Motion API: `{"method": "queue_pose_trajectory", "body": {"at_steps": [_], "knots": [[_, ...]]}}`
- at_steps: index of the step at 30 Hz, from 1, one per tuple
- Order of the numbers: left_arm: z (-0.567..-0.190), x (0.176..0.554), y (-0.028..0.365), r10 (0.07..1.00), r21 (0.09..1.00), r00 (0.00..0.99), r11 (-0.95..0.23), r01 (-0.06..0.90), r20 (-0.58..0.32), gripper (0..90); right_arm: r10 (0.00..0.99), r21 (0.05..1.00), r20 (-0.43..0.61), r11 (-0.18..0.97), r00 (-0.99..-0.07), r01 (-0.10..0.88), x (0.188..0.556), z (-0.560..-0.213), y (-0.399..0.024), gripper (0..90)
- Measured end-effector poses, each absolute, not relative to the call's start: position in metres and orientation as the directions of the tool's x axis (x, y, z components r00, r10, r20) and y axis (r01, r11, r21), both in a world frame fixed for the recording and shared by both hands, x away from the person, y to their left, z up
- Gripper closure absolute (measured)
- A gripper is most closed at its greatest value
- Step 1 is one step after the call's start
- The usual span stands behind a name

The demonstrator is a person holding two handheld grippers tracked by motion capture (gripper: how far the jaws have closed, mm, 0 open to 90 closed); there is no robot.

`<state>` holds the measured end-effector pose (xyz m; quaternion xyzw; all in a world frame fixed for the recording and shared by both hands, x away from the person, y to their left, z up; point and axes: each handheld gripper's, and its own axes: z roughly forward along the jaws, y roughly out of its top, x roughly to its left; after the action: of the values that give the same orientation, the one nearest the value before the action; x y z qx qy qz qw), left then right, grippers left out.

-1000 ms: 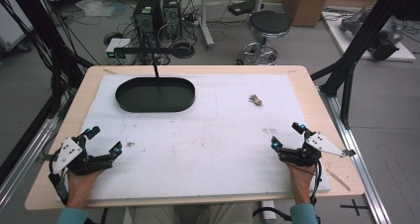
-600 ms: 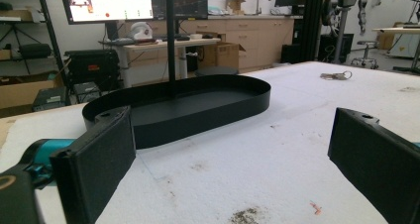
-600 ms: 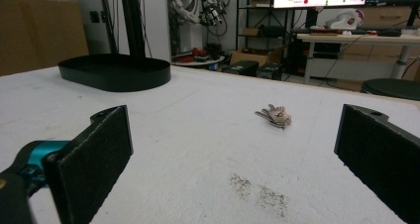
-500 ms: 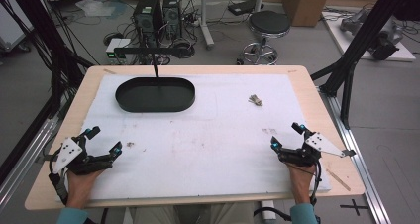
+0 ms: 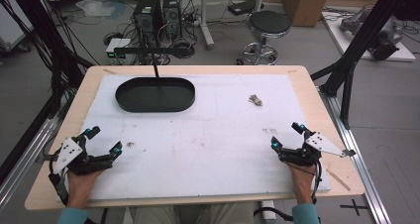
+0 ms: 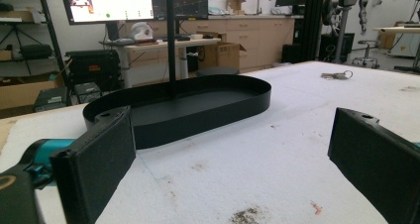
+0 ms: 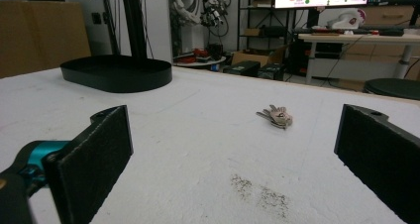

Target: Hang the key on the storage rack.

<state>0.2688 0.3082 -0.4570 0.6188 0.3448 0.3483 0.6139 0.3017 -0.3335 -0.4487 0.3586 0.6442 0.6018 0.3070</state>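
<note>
High view: the left gripper (image 5: 101, 140) rests at the near left of the white foam-covered wooden table (image 5: 213, 130), jaws spread wide and empty, held low by a hand as if parked and ready. The right gripper (image 5: 286, 136) sits at the near right, jaws also wide apart with nothing between them, angled up the table toward the small bunch of metal keys (image 5: 255, 100), which lies alone on the foam at far right, well apart from both grippers. The black oval metal tray with a thin upright post (image 5: 155, 95) stands far left of centre, likely the drop-off spot, with the keys well to its right. Left gripper view: the left gripper (image 6: 233, 149) looks straight at the black tray (image 6: 198, 107), near ahead, jaws wide; the keys (image 6: 336, 76) show small at far right. This hand seems placed to steady or wait by the tray. Right gripper view: the right gripper (image 7: 233, 149) has the keys (image 7: 276, 116) lying flat ahead, slightly right of centre between the open jaws but still apart from them; the tray (image 7: 116, 73) is far left. My read is that the right side is lined up to reach for the keys, and the wide opening suits the splayed bunch.
</note>
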Motion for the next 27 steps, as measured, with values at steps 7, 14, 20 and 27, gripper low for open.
{"method": "queue_pose_trajectory", "body": {"at_steps": [7,14,20,27], "knots": [[-0.457,0.269,0.309,0.853,1.000,0.521,-0.008,-0.003,0.009,5.0,0.832,0.993,0.027,0.043,-0.554,0.113,0.306,-0.436,-0.338,0.6],[-0.457,0.269,0.307,0.852,1.000,0.522,-0.029,0.003,0.023,5.0,0.826,0.977,0.017,0.105,-0.563,0.184,0.333,-0.400,-0.341,0.6],[-0.456,0.270,0.307,0.853,0.999,0.521,-0.030,0.012,0.020,5.0,0.808,0.949,-0.035,0.211,-0.588,0.234,0.374,-0.363,-0.338,0.6],[-0.456,0.270,0.306,0.854,0.999,0.519,-0.031,0.012,0.020,5.0,0.784,0.918,0.006,0.241,-0.620,0.314,0.418,-0.342,-0.337,0.6]]}}
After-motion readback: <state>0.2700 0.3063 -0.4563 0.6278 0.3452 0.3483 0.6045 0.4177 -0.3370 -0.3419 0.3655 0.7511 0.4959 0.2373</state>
